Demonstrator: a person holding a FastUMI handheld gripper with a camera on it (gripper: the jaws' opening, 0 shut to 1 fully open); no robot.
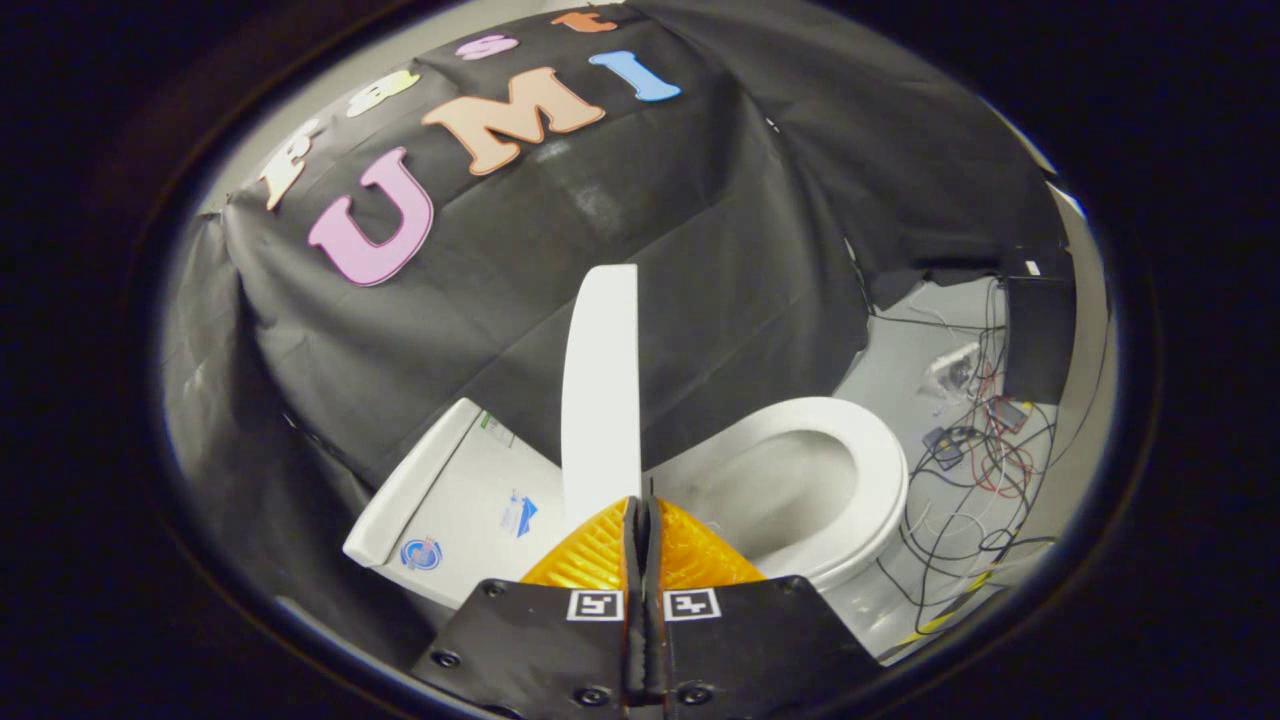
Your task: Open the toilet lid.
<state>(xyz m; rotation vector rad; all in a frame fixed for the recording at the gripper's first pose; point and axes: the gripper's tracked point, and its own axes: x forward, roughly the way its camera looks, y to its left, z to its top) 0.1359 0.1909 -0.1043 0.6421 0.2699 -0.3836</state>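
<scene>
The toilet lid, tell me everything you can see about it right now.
The toilet lid is plain white, smooth and glossy like plastic, seen edge-on. It stands raised, roughly upright, between the tank and the open seat. Its lower edge meets the closed gripper; whether the fingers pinch it is unclear.

No wording can be read — the stickers on the toilet tank (470, 500) (blue and green marks) are too small.

White toilet lid (600, 390), white seat (870, 470), white tank (450, 500) with blue stickers, black cloth wall (700, 250), red and black cables (985, 460)
</scene>
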